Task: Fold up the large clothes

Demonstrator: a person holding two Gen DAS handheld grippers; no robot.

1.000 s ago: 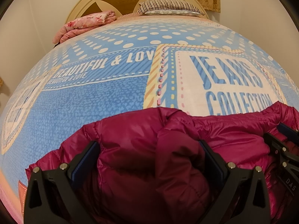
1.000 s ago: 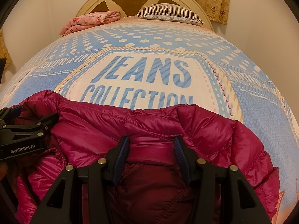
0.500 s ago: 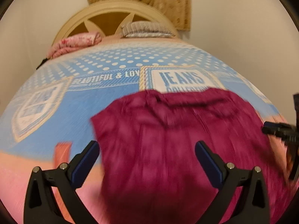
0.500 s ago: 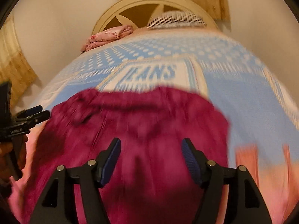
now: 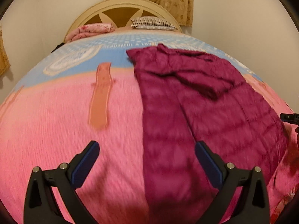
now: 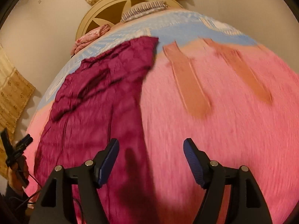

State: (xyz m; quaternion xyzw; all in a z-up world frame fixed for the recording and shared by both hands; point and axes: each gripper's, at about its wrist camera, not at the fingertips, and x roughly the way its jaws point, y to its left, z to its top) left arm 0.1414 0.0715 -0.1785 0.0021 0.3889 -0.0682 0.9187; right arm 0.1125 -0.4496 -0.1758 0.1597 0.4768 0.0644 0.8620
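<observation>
A magenta quilted puffer jacket (image 5: 196,100) lies spread lengthwise on the bed, with a sleeve folded across its upper part. It also shows in the right wrist view (image 6: 104,97). My left gripper (image 5: 146,160) is open and empty, raised above the jacket's near left edge. My right gripper (image 6: 151,160) is open and empty, raised above the jacket's near right edge. The other gripper's tip shows at the right edge of the left wrist view (image 5: 290,116) and at the left edge of the right wrist view (image 6: 18,147).
The bed has a pink and blue printed cover (image 5: 65,123), also seen in the right wrist view (image 6: 233,130). A cream headboard (image 5: 123,9), a striped pillow (image 5: 151,22) and a folded pink blanket (image 5: 91,29) are at the far end. Curtains (image 6: 13,91) hang on the left.
Both grippers let go of the jacket's upper end and pulled back and up toward the foot of the bed. The jacket now lies flat. Both jaws opened wider.
</observation>
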